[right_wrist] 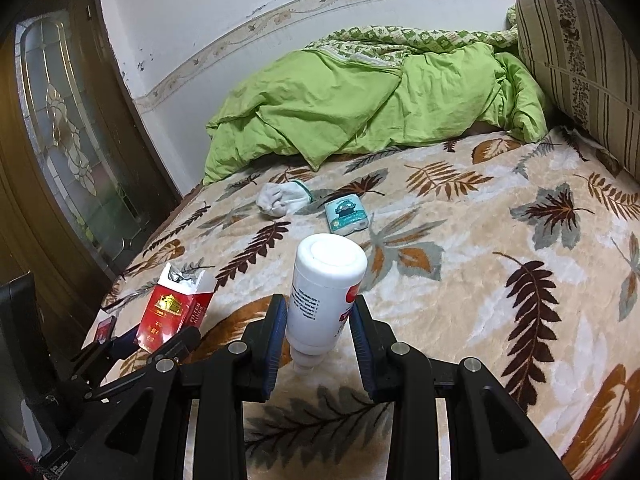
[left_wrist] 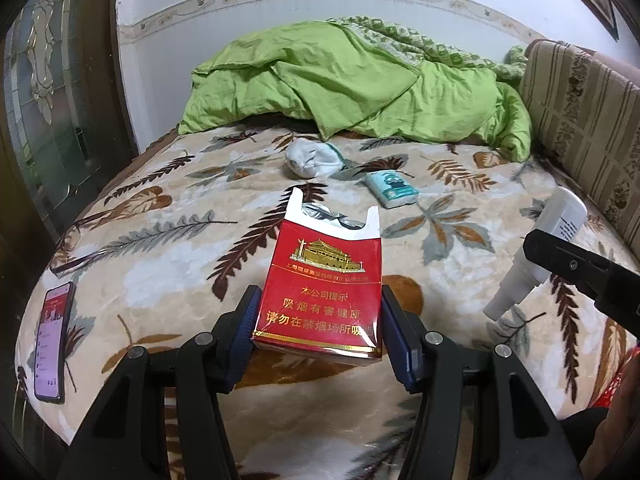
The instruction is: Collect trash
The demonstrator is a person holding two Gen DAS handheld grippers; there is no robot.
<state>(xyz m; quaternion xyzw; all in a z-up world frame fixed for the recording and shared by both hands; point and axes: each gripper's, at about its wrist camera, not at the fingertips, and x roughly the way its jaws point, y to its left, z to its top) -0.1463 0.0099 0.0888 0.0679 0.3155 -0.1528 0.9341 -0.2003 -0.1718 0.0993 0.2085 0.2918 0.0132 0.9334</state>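
My left gripper (left_wrist: 318,320) is shut on a red cigarette pack (left_wrist: 324,280) with its lid torn open, held above the leaf-patterned bed blanket (left_wrist: 168,248). The same pack (right_wrist: 172,308) shows at the lower left of the right wrist view. My right gripper (right_wrist: 318,332) is shut on a white plastic bottle (right_wrist: 324,292), held base-up with its nozzle pointing down. That bottle (left_wrist: 548,236) also appears at the right of the left wrist view. A crumpled white sock (left_wrist: 314,158) and a small teal tissue pack (left_wrist: 390,188) lie farther back on the bed.
A phone (left_wrist: 52,340) with a lit screen lies near the bed's left edge. A rumpled green quilt (left_wrist: 352,80) fills the far end. A striped cushion (left_wrist: 584,120) stands along the right. A dark wooden door with patterned glass (right_wrist: 68,152) stands to the left.
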